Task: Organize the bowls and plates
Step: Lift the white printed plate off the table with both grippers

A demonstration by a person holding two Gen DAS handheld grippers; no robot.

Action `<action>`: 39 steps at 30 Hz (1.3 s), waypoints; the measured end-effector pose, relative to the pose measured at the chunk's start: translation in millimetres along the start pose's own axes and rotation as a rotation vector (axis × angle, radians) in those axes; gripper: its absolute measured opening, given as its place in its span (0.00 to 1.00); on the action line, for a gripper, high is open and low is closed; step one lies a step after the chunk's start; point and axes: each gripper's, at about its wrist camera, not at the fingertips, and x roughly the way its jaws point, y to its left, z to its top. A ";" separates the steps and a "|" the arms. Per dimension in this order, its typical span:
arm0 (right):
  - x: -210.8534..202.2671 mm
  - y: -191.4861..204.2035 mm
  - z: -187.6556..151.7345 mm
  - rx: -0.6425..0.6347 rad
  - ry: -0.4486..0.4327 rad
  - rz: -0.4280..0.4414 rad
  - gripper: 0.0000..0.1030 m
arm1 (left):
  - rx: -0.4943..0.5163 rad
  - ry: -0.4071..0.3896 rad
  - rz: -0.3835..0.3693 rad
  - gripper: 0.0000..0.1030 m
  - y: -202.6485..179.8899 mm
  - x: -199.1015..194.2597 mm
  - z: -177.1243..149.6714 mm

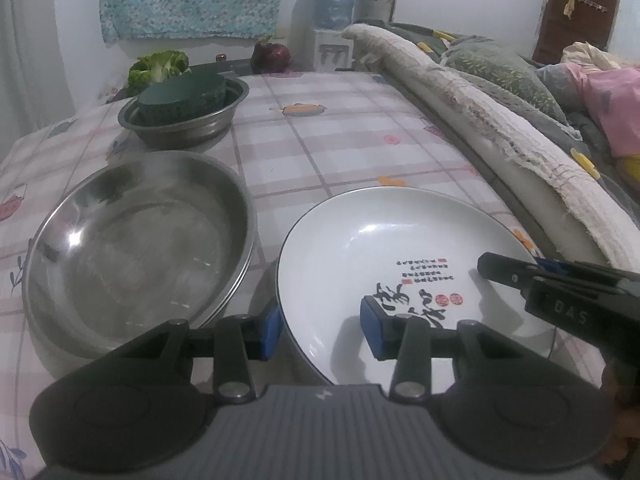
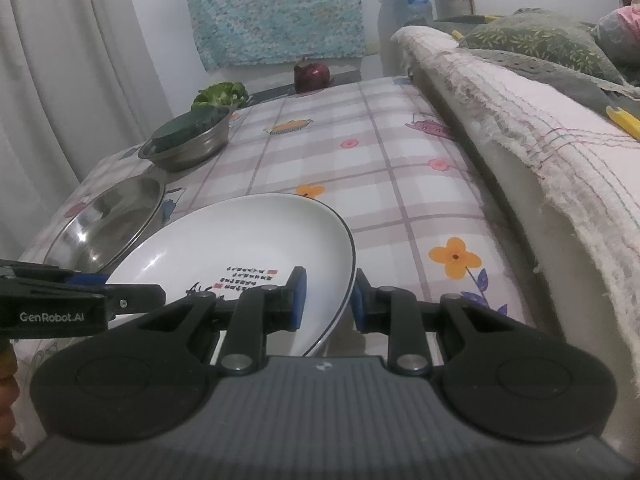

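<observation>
A white plate (image 1: 360, 248) with black calligraphy lies on the checked tablecloth; it also shows in the right wrist view (image 2: 240, 236). My left gripper (image 1: 320, 330) straddles its near left rim, one blue pad outside and one inside, with gaps to the rim. My right gripper (image 2: 329, 300) straddles the plate's right rim the same way and shows in the left wrist view (image 1: 520, 276). A large steel plate (image 1: 132, 248) lies to the left, also in the right wrist view (image 2: 108, 224). A smaller steel bowl (image 1: 184, 116) holding a dark green bowl (image 1: 180, 96) stands farther back.
The table (image 1: 320, 152) has broccoli (image 1: 158, 66) and a red onion (image 1: 272, 56) at its far end. A cloth-covered sofa edge (image 2: 540, 168) runs along the right side. A curtain (image 2: 72, 80) hangs at the left.
</observation>
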 end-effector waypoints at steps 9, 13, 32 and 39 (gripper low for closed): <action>1.2 -5.8 -2.2 0.017 -0.002 0.000 0.22 | 0.015 0.009 -0.007 0.41 -2.6 5.3 -2.6; 5.0 -10.0 -2.8 0.037 0.001 0.006 0.22 | 0.015 0.011 -0.020 0.41 -0.8 9.5 -1.2; 12.1 -10.2 -4.9 0.035 -0.034 0.016 0.24 | -0.024 0.005 -0.044 0.46 1.3 18.0 -0.6; 5.9 -9.3 -2.6 0.032 -0.047 0.014 0.24 | -0.034 0.003 -0.052 0.46 1.9 14.4 0.0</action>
